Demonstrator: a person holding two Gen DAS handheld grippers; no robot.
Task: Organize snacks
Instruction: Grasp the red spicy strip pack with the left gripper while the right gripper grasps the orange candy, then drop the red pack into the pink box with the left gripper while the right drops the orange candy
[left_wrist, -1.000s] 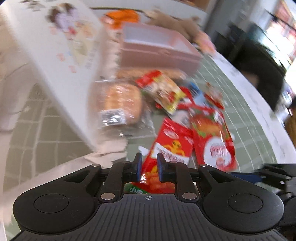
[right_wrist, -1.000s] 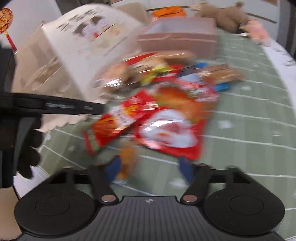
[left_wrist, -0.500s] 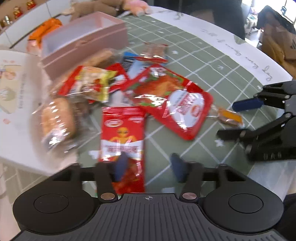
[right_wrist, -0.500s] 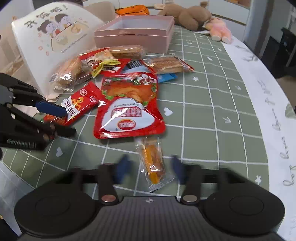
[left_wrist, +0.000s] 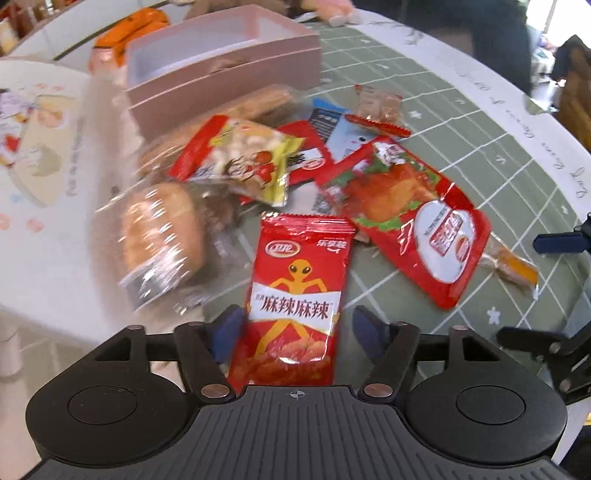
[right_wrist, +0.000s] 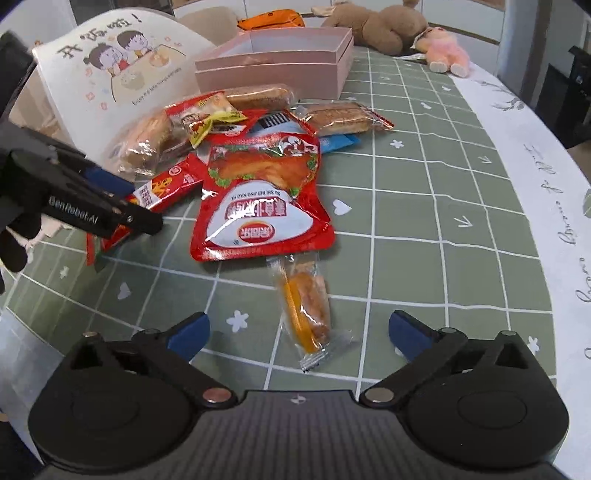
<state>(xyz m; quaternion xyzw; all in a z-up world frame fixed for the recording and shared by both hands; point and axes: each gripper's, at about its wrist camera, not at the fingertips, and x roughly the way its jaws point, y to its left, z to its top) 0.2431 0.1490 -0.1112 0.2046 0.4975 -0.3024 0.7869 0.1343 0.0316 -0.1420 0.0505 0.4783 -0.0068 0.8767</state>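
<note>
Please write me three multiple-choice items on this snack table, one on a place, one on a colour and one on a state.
1. Where does the small orange snack lie?
A. inside the pink box
B. on the green tablecloth, between the right gripper's open fingers
C. on top of the bread roll

2. What colour is the open box behind the pile?
A. pink
B. blue
C. black

3. How is the left gripper?
A. shut on the alien packet
B. out of view
C. open, fingers either side of the alien packet

Answers: 1 B, it lies on the cloth ahead of the right gripper. 2 A, its walls are pale pink. 3 C, both blue pads stand clear of the packet.
</note>
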